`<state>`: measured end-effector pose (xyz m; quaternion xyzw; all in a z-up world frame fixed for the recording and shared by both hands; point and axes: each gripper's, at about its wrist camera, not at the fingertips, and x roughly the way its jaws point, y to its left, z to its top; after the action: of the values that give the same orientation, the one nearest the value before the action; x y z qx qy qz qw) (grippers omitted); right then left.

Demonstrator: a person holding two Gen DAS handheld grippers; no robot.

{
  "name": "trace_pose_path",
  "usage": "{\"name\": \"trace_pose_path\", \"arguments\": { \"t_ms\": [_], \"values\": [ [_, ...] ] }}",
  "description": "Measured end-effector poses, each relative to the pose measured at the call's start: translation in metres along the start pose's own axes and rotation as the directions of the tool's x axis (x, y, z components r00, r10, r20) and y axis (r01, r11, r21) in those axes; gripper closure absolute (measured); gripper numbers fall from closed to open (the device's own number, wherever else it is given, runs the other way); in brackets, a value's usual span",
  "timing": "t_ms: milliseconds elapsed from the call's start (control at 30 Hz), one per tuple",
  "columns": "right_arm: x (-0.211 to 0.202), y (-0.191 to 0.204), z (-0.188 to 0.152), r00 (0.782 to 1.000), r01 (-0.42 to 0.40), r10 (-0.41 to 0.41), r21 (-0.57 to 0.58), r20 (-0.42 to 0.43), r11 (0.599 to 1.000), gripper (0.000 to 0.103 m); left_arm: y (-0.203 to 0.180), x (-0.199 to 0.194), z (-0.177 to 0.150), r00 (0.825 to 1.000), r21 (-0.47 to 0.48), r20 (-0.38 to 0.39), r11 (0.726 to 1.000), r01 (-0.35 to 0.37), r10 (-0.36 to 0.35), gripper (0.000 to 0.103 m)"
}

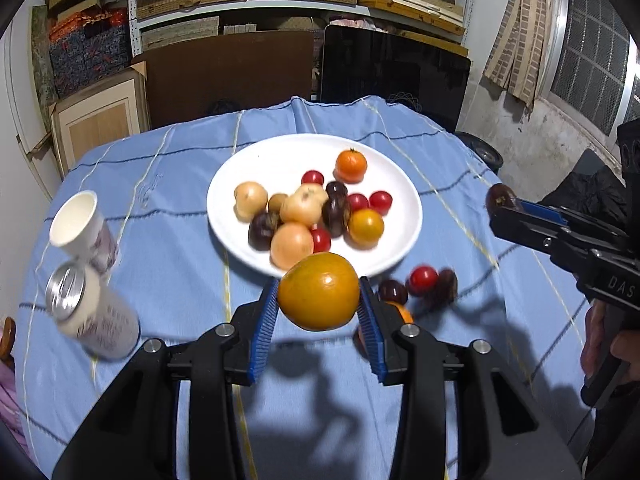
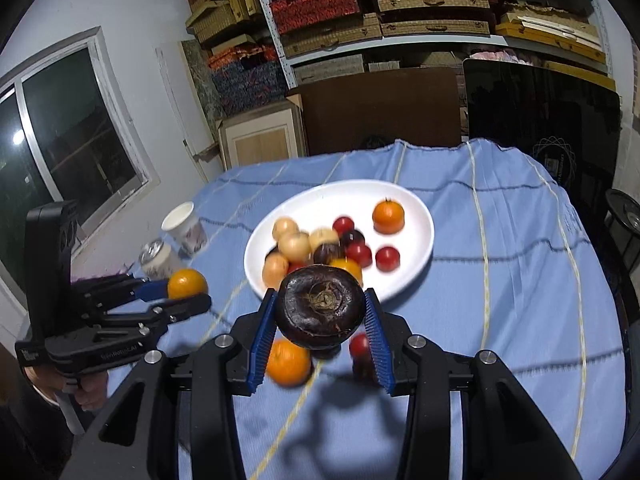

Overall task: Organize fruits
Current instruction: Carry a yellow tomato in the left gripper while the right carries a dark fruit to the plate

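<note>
My left gripper point(image 1: 319, 300) is shut on an orange fruit point(image 1: 319, 290), held above the blue cloth just in front of the white plate point(image 1: 236, 168). It also shows in the right wrist view point(image 2: 188, 285). My right gripper point(image 2: 320, 312) is shut on a dark purple fruit point(image 2: 320, 306), held near the plate's point(image 2: 416, 204) front rim; it shows at the right of the left wrist view point(image 1: 502, 200). The plate holds several small fruits: red, purple, pale yellow and orange. A red fruit point(image 1: 422, 280), two dark ones and an orange one lie loose on the cloth.
A paper cup point(image 1: 80, 224) and a drink can point(image 1: 92, 316) stand at the table's left. The round table has a blue striped cloth point(image 1: 160, 240). Behind it are cartons, a dark board and shelves of boxes.
</note>
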<state>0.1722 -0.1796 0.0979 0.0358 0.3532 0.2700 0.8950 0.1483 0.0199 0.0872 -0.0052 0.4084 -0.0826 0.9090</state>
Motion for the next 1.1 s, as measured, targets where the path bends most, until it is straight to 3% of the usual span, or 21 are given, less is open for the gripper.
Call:
{"name": "trace_pose_path", "arguments": {
  "t_ms": [167,400,600,800,933,1100],
  "values": [
    [0.035,-0.012,0.021,1.0,-0.019,0.02,0.055,-0.022,0.998,0.06,0.005,0.028,0.026,1.0,-0.014,-0.01,1.0,-0.006,0.006,0.065],
    [0.081,-0.03,0.025,0.997,0.005,0.004,0.129,-0.074,0.992,0.06,0.003,0.066,0.046,0.999,-0.031,-0.047,0.999,-0.009,0.008,0.065],
    [0.101,-0.043,0.03,0.996,0.005,0.012,0.18,-0.09,0.984,0.06,-0.012,0.082,0.053,0.999,-0.012,-0.054,1.0,0.003,-0.003,0.065],
    [0.11,-0.046,0.033,0.997,-0.016,0.033,0.225,-0.074,0.974,0.058,-0.011,0.104,0.066,0.995,-0.038,-0.096,0.999,-0.035,0.031,0.064],
    [0.103,-0.043,0.031,0.997,-0.029,0.044,0.216,-0.064,0.976,0.055,-0.012,0.097,0.068,0.996,-0.033,-0.054,0.997,-0.069,0.067,0.038],
    [0.083,-0.043,0.025,0.998,-0.041,0.053,0.219,-0.047,0.975,0.052,-0.017,0.076,0.063,0.997,-0.003,-0.019,0.997,-0.081,0.081,0.033]
  ]
}}
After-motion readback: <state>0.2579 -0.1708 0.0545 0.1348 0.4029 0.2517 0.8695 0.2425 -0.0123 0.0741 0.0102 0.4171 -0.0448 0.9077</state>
